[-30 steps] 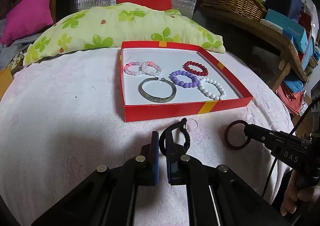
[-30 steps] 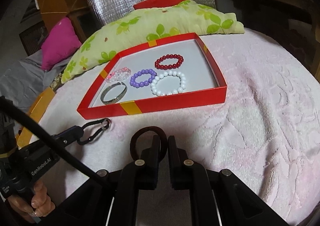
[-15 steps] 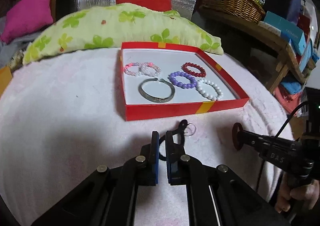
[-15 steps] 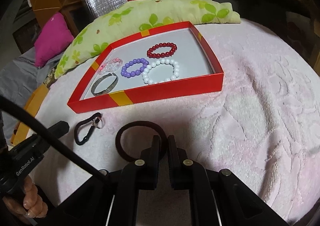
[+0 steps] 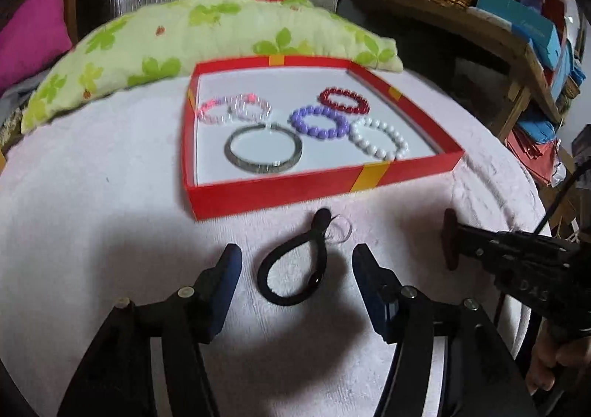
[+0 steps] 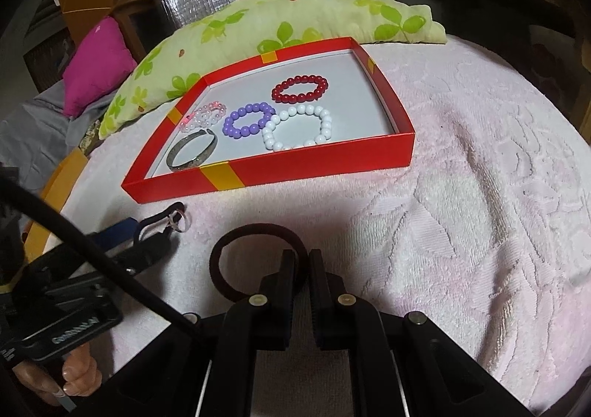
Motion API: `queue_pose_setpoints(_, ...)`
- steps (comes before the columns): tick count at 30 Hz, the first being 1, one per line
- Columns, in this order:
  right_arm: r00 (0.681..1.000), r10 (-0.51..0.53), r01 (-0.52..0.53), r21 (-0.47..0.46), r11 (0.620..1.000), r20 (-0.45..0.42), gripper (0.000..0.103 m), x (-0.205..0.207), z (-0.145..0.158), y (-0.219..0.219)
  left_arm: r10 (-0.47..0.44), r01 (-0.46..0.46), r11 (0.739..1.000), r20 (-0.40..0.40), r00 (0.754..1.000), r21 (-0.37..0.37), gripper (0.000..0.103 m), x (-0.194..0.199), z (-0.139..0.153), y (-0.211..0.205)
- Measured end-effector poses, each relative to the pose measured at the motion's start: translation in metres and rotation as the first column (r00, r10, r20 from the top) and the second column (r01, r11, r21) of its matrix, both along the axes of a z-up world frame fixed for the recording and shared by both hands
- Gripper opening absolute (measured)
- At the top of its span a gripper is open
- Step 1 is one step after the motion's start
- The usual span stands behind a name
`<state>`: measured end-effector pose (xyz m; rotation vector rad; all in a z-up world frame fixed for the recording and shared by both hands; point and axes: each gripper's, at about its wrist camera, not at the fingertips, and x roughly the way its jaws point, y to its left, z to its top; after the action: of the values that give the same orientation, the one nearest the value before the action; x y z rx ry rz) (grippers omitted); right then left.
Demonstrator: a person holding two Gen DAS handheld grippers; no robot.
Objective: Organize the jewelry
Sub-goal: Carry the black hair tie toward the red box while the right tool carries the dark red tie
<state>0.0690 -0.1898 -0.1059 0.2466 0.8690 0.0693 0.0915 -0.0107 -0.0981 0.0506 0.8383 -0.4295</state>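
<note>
while the right gripper (image 6: 303, 265) pinches the dark brown hair band (image 6: 236, 261) at lower centre, the left gripper (image 5: 295, 269) is spread around the black loop (image 5: 295, 269) — next it must go into the red cardboard tray (image 5: 295, 191) above.

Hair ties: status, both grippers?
Left gripper open, black hair tie on the towel between its fingers. Right gripper shut on brown hair tie. Red tray ahead, path clear.
</note>
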Motion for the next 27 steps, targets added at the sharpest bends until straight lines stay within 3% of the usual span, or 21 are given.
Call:
queue_pose_setpoints(2,1.000,-0.001,0.001,0.002,1.000,-0.001,0.010,0.000,0.000,0.000,0.009,-0.009,1.000,-0.002,1.000,-0.012,0.062,0.000,-0.001,0.003)
queue_pose_setpoints(3,1.000,-0.001,0.001,-0.001,1.000,0.000,0.010,0.000,0.000,0.000,0.008,-0.008,1.000,0.000,1.000,-0.019,0.057,-0.001,-0.001,0.004)
queue_pose_setpoints(5,1.000,0.000,0.000,-0.002,1.000,0.000,0.010,0.000,0.000,0.000,0.001,-0.001,1.000,-0.003,1.000,-0.030,0.027,-0.003,-0.001,0.005)
queue_pose_setpoints(8,1.000,0.000,0.000,-0.003,1.000,0.000,0.010,0.000,0.000,0.000,-0.007,0.007,0.999,0.004,1.000,-0.036,0.013,-0.005,-0.001,0.006)
queue_pose_setpoints(11,1.000,-0.001,0.001,-0.003,1.000,0.001,0.010,0.000,0.000,0.000,-0.014,0.016,0.999,0.026,1.000,-0.051,0.009,-0.009,0.004,0.007)
queue_pose_setpoints(20,1.000,0.002,-0.002,0.010,1.000,0.030,0.009,-0.003,0.005,0.001,-0.013,0.019,0.995,0.065,0.998,-0.100,0.008,-0.020,0.023,0.015)
queue_pose_setpoints(27,0.993,0.014,-0.015,0.008,1.000,0.118,0.009,-0.012,0.020,0.006,0.033,-0.019,0.990,0.103,0.994,-0.138,0.008,-0.025,0.035,0.027)
